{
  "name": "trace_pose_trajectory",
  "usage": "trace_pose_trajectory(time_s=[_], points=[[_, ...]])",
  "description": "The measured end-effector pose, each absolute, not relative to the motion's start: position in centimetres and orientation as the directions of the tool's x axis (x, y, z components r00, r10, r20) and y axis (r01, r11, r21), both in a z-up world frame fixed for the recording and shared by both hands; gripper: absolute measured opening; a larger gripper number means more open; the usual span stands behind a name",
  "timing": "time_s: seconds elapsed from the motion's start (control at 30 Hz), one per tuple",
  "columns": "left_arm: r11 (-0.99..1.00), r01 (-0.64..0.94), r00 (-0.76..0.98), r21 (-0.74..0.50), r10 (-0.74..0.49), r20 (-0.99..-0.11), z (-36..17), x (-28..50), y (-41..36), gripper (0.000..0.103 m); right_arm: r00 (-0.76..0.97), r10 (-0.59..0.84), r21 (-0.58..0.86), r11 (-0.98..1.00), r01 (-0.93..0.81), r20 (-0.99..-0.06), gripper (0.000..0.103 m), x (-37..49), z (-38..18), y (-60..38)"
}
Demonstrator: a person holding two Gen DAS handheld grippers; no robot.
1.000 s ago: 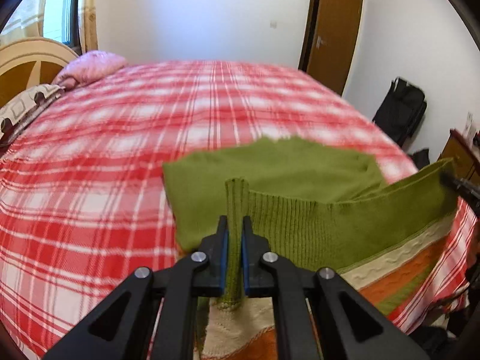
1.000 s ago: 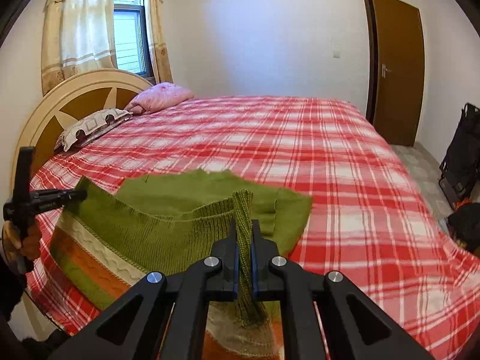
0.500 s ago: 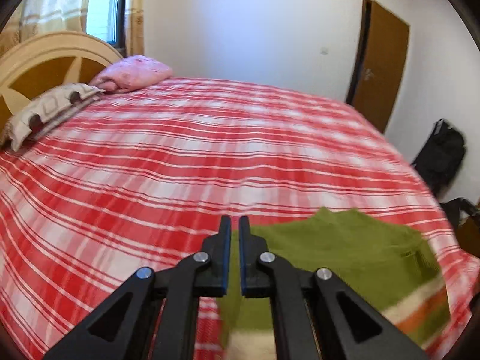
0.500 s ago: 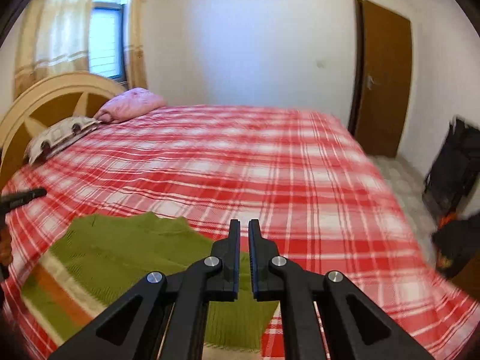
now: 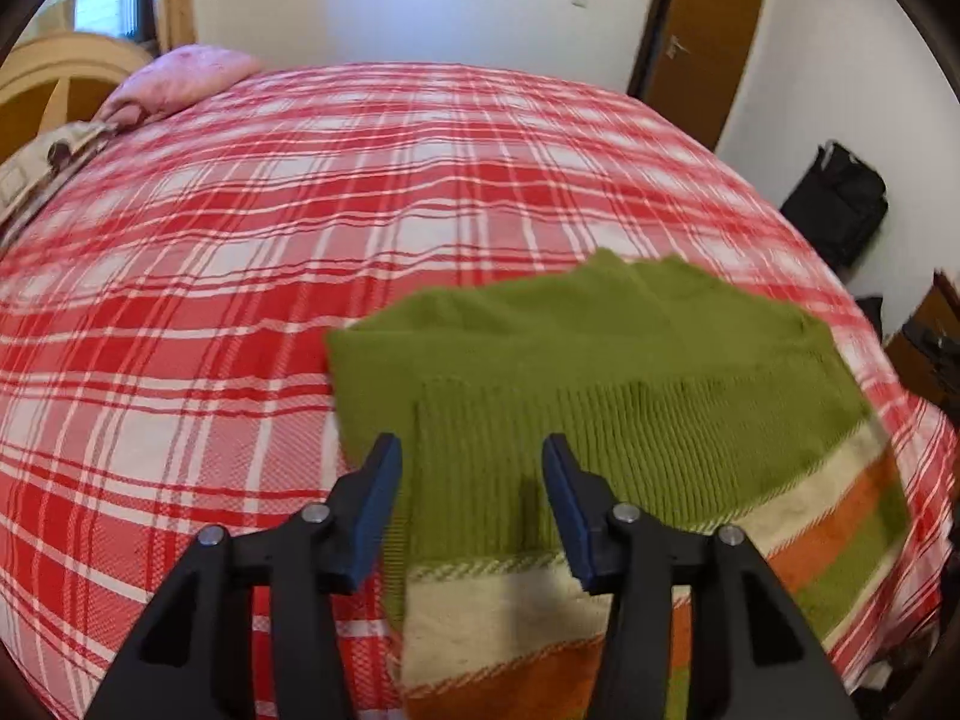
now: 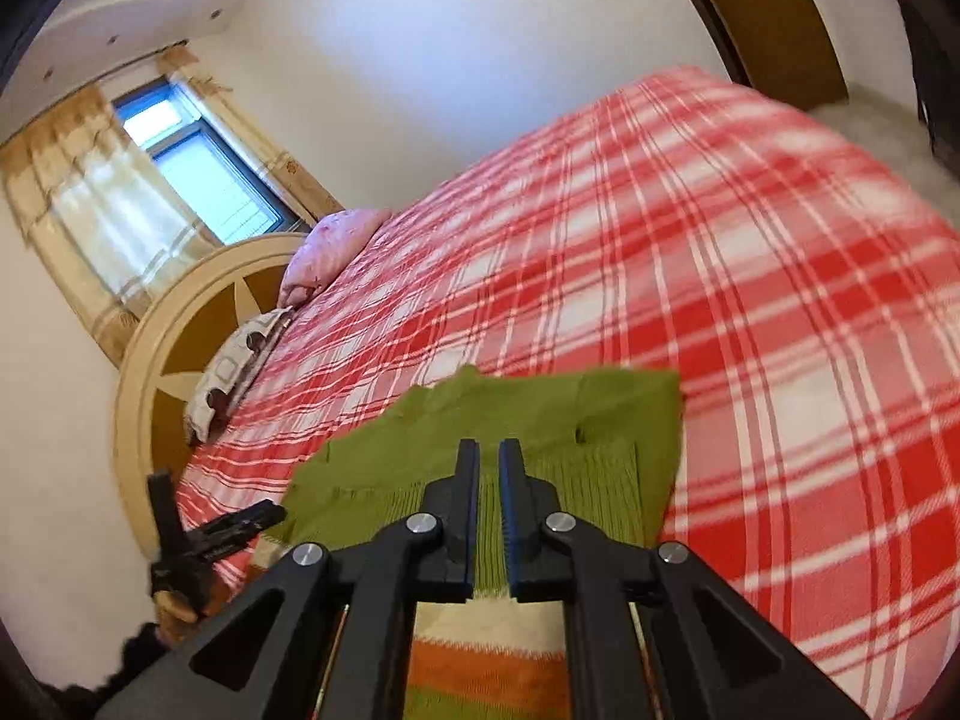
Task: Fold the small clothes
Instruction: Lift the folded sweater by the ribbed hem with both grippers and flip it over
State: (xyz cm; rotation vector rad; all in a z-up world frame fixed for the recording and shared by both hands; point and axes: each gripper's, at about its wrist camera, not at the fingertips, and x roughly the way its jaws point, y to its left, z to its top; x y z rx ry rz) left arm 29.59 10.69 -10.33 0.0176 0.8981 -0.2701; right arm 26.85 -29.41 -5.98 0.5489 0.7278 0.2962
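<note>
A green knitted sweater with cream, orange and green stripes lies folded flat on the red plaid bed. My left gripper is open and empty, just above the sweater's near left part. In the right wrist view the sweater lies under my right gripper, whose jaws stand almost together with a narrow gap and nothing between them. The left gripper also shows in the right wrist view at the sweater's left edge.
A pink pillow and a patterned pillow lie by the cream headboard. A brown door and a black bag are to the right of the bed. A window with curtains is behind the headboard.
Both grippers held up the sweater's ribbed hem a second ago. The hem now lies flat on the sweater. My left gripper has opened wide; the right wrist view has tilted.
</note>
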Motion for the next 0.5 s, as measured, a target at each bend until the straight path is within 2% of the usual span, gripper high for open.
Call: trace_pose_trajectory(time_s=[0.03, 0.07, 0.1, 0.17, 0.23, 0.27, 0.3, 0.33, 0.5], points=[[0.966, 0.245, 0.596, -0.082, -0.217, -0.773, -10.4, 29.5, 10.5, 0.061, 0.715, 0.440, 0.585, 0.809, -0.053, -0.543, 0.059, 26.6, -6.3, -29.9], [0.966, 0.249, 0.597, -0.075, -0.214, -0.773, -10.6, 29.5, 10.3, 0.064, 0.722, 0.442, 0.601, 0.798, -0.045, -0.533, 0.083, 26.3, -6.5, -30.4], [0.965, 0.252, 0.593, -0.077, -0.217, -0.775, -10.7, 29.6, 10.3, 0.064, 0.731, 0.443, 0.611, 0.790, -0.045, -0.519, 0.084, 26.1, -6.6, -30.7], [0.964, 0.253, 0.583, -0.080, -0.218, -0.783, -11.0, 29.9, 10.2, 0.064, 0.734, 0.453, 0.624, 0.780, -0.050, -0.507, 0.084, 26.0, -6.6, -31.0], [0.966, 0.245, 0.581, -0.078, -0.211, -0.786, -11.2, 30.0, 10.1, 0.064, 0.715, 0.376, 0.513, 0.858, -0.028, -0.589, 0.084, 26.6, -6.4, -29.8], [0.968, 0.241, 0.583, -0.074, -0.205, -0.786, -11.3, 30.0, 10.1, 0.064, 0.708, 0.322, 0.418, 0.908, -0.041, -0.629, 0.074, 26.8, -6.2, -28.6], [0.968, 0.240, 0.587, -0.068, -0.201, -0.784, -11.4, 29.9, 10.1, 0.063, 0.702, 0.293, 0.362, 0.931, -0.053, -0.649, 0.058, 26.9, -6.4, -27.9], [0.967, 0.246, 0.587, -0.062, -0.200, -0.785, -11.5, 29.9, 9.9, 0.061, 0.681, 0.244, 0.274, 0.959, -0.066, -0.691, 0.052, 27.4, -6.8, -26.7], [0.957, 0.283, 0.562, -0.059, -0.215, -0.798, -11.8, 29.9, 9.1, 0.060, 0.618, 0.158, 0.149, 0.987, -0.066, -0.770, 0.051, 30.0, -10.5, -25.8]])
